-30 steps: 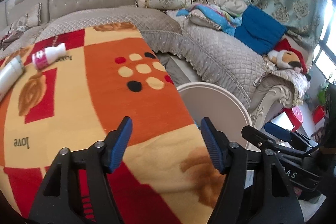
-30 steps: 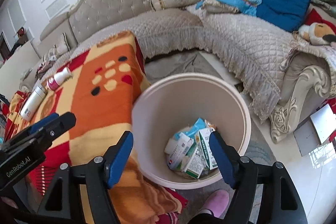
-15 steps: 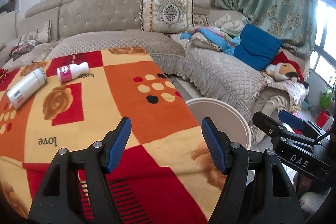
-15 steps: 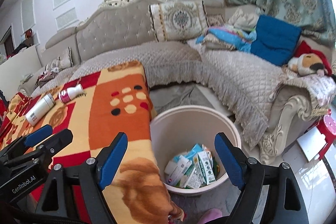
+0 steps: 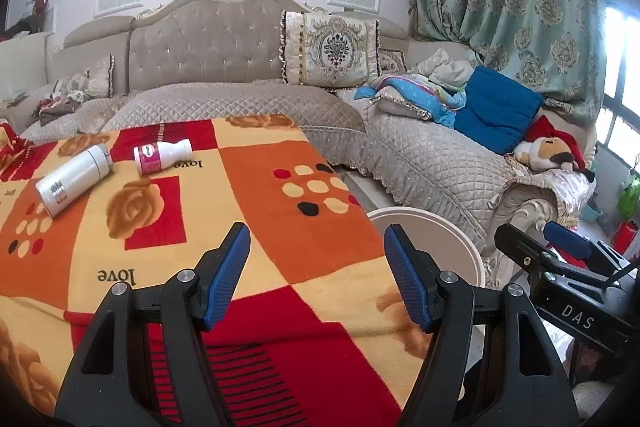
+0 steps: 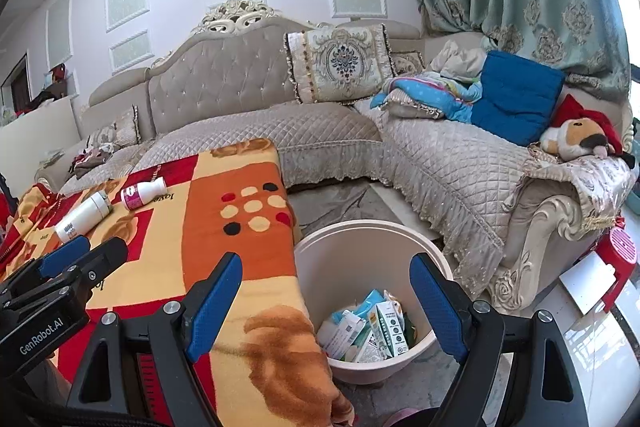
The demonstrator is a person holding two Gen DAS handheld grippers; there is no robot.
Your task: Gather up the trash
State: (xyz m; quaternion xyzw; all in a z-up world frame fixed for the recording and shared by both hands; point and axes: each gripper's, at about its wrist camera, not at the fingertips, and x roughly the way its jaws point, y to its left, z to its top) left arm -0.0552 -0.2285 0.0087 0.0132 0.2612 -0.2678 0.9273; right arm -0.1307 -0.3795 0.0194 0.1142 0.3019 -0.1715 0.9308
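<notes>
Midway through a living-room clean-up, the left claw (image 5: 316, 277) hangs open and empty above a counter draped in an orange, red and cream blanket (image 5: 256, 223), while the right claw (image 6: 326, 301), its jaws having just been opening wider, holds nothing over the near corner of the blanket and the rim of a cream bin (image 6: 404, 367). Cartons and wrappers (image 6: 368, 327) lie heaped in the bottom of the bin, which stands on the floor just beside the blanket's edge. Two pieces of trash lie on their sides near the blanket's far end: a white canister (image 5: 74, 179) and, just beside it, a small white bottle with a pink label (image 5: 162, 157). A beige quilted sofa (image 5: 248, 99) wraps around behind.
</notes>
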